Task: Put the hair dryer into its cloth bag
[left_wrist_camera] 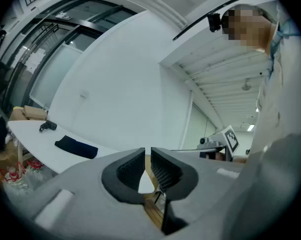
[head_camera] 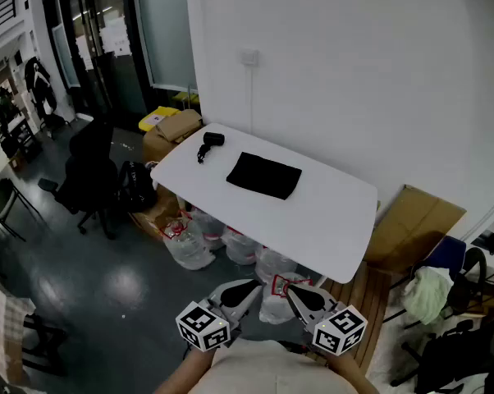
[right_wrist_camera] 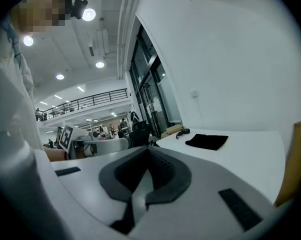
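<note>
Hair dryer (head_camera: 208, 146) black, near cloth bag (head_camera: 264, 175) (flat, dark); left gripper (left_wrist_camera: 146, 159), right gripper (right_wrist_camera: 148, 154) closed.

Black hair dryer (head_camera: 208, 146) lies near flat black cloth bag (head_camera: 264, 175) on table (head_camera: 329, 220)

My way onto the desk (head_camera: 329, 220) lies open across its bare near half; bag (head_camera: 264, 175) and dryer (head_camera: 209, 144) occupy the far left, the wall (head_camera: 337, 72) closes the back, cardboard (head_camera: 411, 224) flanks right.
</note>
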A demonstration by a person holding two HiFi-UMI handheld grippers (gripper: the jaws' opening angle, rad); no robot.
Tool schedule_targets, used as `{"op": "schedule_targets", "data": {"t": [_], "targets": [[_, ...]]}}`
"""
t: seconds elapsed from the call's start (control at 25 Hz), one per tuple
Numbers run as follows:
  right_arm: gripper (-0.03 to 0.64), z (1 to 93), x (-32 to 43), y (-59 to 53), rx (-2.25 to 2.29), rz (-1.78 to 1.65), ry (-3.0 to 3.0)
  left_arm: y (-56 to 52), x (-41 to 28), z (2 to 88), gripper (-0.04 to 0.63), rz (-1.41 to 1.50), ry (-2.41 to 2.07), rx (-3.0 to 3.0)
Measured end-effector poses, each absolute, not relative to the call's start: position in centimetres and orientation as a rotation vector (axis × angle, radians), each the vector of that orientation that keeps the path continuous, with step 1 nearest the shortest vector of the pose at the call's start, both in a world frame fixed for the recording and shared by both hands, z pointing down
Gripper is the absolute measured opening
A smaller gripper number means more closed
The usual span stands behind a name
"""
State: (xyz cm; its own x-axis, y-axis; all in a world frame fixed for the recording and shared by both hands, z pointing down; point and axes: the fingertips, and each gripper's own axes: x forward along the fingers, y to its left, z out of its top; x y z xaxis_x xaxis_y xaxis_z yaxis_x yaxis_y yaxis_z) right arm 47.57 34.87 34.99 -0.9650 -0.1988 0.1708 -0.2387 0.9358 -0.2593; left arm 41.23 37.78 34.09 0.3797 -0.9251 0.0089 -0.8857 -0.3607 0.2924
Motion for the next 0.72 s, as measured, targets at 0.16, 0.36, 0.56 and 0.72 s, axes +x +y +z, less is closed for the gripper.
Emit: {"op": "schedule_targets", "data": {"t": [0.16,0.36,0.56,0.72], "targets": [[0.015,35.0,47.0,34.8,0.329,0.422,-2.948,37.8,40.7,34.1,0.041,-0.23,-1.605,2.391],[0.017,35.3,45.5,34.0,0.323,0.498,-2.961,37.8,39.1,34.8,0.041,-0.232,-1.604,2.373],[0.018,34.8,41.7,33.3,0.262,0.567,-2.977,37.4,35.2,35.0,0.041,-0.256,-1.634,2.336],[0.018,35.1,37.6,32.7,0.254,0.556,-2.971,37.3,31.0,35.4,0.041,-0.268,-1.66,2.307]]}}
